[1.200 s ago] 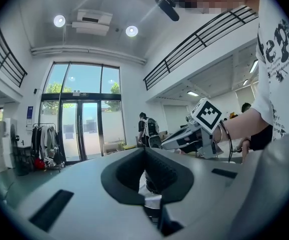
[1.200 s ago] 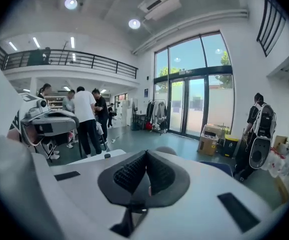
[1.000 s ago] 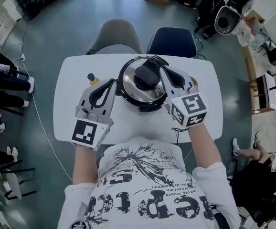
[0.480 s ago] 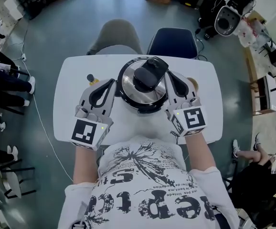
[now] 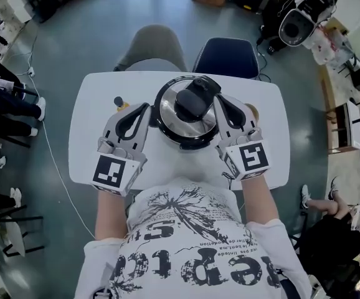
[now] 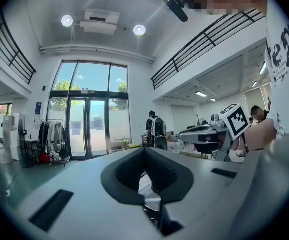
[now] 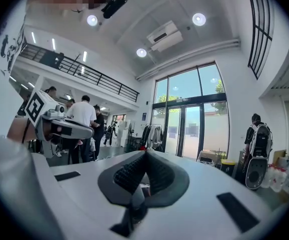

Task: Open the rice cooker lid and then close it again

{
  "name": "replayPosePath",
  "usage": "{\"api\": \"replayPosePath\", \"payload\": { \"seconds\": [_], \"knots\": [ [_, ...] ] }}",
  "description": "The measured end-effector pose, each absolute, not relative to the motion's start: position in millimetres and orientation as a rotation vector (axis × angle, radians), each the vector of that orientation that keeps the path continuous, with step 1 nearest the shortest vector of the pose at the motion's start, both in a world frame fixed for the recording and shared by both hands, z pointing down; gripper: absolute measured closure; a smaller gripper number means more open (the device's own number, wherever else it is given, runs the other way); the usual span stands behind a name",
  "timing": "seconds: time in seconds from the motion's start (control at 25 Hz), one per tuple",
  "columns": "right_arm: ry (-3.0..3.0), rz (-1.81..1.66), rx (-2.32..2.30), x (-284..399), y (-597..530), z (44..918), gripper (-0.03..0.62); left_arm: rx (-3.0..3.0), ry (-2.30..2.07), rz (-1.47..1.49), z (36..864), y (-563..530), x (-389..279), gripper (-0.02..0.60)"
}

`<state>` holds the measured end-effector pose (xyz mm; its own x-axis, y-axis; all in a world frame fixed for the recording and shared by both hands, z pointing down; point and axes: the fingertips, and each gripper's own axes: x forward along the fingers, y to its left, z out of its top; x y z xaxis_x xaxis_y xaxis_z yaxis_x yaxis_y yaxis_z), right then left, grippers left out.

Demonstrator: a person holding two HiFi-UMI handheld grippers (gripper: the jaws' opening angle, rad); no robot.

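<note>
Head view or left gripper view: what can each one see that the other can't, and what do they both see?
Only the head view clearly shows the rice cooker with its lid down, the white table and a blue chair. Only the left gripper view shows tall glass doors, round ceiling lights and a coat rack. Both show the left gripper, fingers together, the marker cube of the right gripper, and the person's printed T-shirt.
</note>
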<state>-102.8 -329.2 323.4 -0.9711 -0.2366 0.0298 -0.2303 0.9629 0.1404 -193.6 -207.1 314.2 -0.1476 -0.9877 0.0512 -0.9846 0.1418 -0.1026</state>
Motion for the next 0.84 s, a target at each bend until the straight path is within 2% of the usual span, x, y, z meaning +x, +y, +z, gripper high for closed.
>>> {"api": "replayPosePath", "payload": {
  "seconds": [0.84],
  "knots": [
    [-3.055,-0.176,0.284,-108.1,-317.0,340.8,0.583,-2.064,2.345,-0.192,326.1,-208.3,-193.2,0.568]
  ]
}}
